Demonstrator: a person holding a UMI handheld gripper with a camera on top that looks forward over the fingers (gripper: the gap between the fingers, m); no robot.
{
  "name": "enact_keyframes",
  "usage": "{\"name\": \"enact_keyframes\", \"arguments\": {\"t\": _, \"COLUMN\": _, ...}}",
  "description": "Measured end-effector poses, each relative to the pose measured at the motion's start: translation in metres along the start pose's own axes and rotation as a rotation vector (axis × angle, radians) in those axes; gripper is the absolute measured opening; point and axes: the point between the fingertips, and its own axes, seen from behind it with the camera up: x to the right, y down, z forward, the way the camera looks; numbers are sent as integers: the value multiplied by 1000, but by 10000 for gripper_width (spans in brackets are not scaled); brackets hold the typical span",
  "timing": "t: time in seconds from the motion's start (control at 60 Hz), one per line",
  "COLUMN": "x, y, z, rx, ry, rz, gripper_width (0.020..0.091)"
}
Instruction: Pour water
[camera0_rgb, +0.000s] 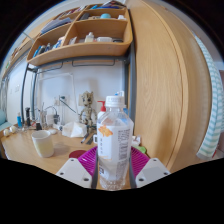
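Gripping an upright water bottle (114, 140), claw (112, 165) closed on it, white mug (44, 143) left on wooden counter (20, 150).

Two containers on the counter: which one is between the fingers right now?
The clear plastic water bottle with the white cap, standing upright between the pink-padded fingers. The white cup sits apart on the counter, off to the side.

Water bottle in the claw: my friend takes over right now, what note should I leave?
Claw: shut on the clear plastic water bottle with a white cap, held upright between the pink pads.
White round cup: stands on the wooden counter, ahead of the claw and off to one side, apart from the bottle.
Done: bottle picked up. The cap looks still on.
Left: carry it over to the cup, tip and pour, probably once the cap is off.
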Motion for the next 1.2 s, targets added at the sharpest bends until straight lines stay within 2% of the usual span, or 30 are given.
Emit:
{"name": "enact_keyframes", "arguments": {"t": 0.083, "x": 0, "y": 0, "z": 1, "rx": 11, "ry": 5, "rz": 0, "gripper_width": 374}}
{"name": "enact_keyframes", "arguments": {"t": 0.15, "x": -1, "y": -1, "z": 1, "rx": 13, "ry": 6, "rz": -8, "gripper_width": 351}}
{"name": "enact_keyframes", "arguments": {"t": 0.35, "x": -8, "y": -4, "z": 2, "rx": -4, "ry": 0, "rz": -128, "gripper_width": 352}}
{"name": "enact_keyframes", "arguments": {"t": 0.55, "x": -36, "y": -35, "z": 14, "rx": 7, "ry": 26, "rz": -697, "gripper_width": 353}}
{"name": "enact_keyframes", "arguments": {"t": 0.95, "x": -120, "y": -75, "z": 62, "rx": 115, "ry": 15, "rz": -1643, "gripper_width": 355}}
{"name": "enact_keyframes", "arguments": {"t": 1.2, "x": -153, "y": -89, "z": 80, "rx": 183, "ry": 69, "rz": -2085, "gripper_width": 354}}
